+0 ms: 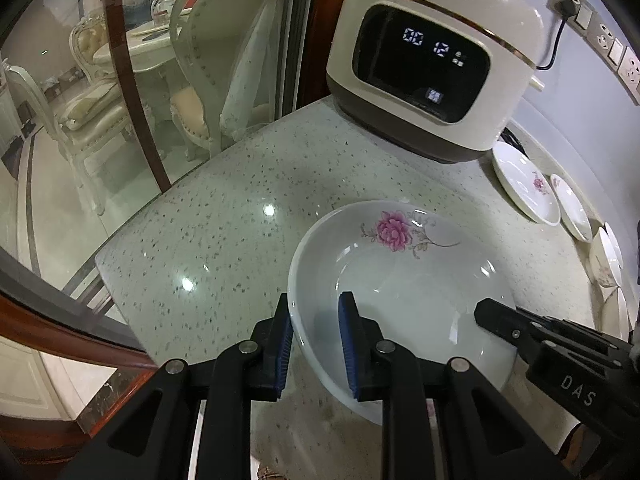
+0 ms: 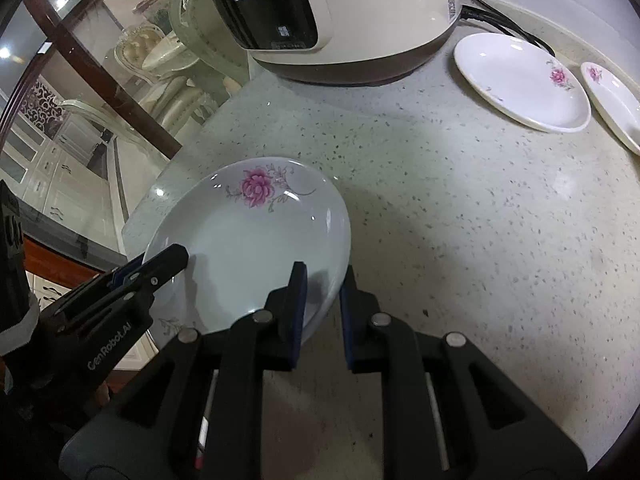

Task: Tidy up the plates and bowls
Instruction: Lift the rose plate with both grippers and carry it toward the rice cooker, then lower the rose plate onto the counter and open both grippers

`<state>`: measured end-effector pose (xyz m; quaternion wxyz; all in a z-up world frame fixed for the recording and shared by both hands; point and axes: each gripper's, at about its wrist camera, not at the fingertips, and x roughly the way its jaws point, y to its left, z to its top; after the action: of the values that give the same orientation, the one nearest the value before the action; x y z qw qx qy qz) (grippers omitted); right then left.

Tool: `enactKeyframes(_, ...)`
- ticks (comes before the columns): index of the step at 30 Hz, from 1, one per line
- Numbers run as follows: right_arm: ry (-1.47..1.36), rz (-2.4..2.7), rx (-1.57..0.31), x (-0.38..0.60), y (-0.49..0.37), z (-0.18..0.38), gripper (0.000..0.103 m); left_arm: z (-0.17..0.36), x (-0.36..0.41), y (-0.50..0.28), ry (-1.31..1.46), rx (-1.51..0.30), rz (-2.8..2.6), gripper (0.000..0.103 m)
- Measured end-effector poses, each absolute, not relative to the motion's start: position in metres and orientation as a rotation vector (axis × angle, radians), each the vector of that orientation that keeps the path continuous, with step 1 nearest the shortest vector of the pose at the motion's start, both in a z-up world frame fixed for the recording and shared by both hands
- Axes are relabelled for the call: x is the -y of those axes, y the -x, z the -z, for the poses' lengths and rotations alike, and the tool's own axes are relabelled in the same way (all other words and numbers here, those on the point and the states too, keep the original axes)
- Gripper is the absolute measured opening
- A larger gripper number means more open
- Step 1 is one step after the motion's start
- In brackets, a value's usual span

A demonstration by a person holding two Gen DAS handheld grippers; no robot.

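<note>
A white bowl with a pink flower is held tilted just above the speckled countertop. My left gripper straddles its left rim, one blue pad inside and one outside. My right gripper straddles its right rim the same way; it shows in the left wrist view too. A gap shows between the pads and the rim, so neither grip looks tight. More white flowered plates lie by the wall on the right.
A cream rice cooker stands at the back, its cord plugged into wall sockets. Several more dishes line the wall on the right. The counter's left edge meets a glass partition.
</note>
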<state>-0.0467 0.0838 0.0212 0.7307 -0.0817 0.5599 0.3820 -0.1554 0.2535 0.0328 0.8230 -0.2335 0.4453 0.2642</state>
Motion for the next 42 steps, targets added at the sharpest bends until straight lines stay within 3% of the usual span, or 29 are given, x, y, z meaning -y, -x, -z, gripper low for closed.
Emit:
enactKeyframes(15, 0.199, -0.835, -1.252, -0.089, 0.038, -0.018, 0.02, -0.017, -0.272, 0.129, 0.45, -1.008, -0.533, 0.027)
enactKeyframes(18, 0.178, -0.83, -1.286, -0.089, 0.035, -0.014, 0.023, -0.018, -0.27, 0.123, 0.393, -1.028, -0.521, 0.031)
enactKeyframes(21, 0.135, -0.84, -1.304, -0.085, 0.033, -0.014, 0.034, -0.02, -0.272, 0.122, 0.354, -1.034, -0.539, 0.033)
enactKeyframes(23, 0.109, -0.843, -1.28, -0.081, 0.032, -0.021, 0.053, -0.025, -0.275, 0.122, 0.332, -1.025, -0.556, 0.036)
enactKeyframes(25, 0.059, -0.834, -1.253, -0.072, 0.027, -0.029, 0.06, -0.033, -0.274, 0.12, 0.29, -0.989, -0.565, 0.043)
enactKeyframes(28, -0.018, -0.775, -1.224, -0.051, 0.017, -0.036, 0.06, -0.05, -0.264, 0.113, 0.241, -0.931, -0.509, 0.058)
enactKeyframes(34, -0.176, -0.569, -1.206, 0.014, -0.002, -0.036, 0.06, -0.077, -0.219, 0.089, 0.086, -0.852, -0.298, 0.075)
enactKeyframes(42, -0.212, -0.462, -1.179, 0.069, -0.025, -0.048, 0.06, -0.072, -0.166, 0.042, 0.026, -0.878, -0.09, 0.079)
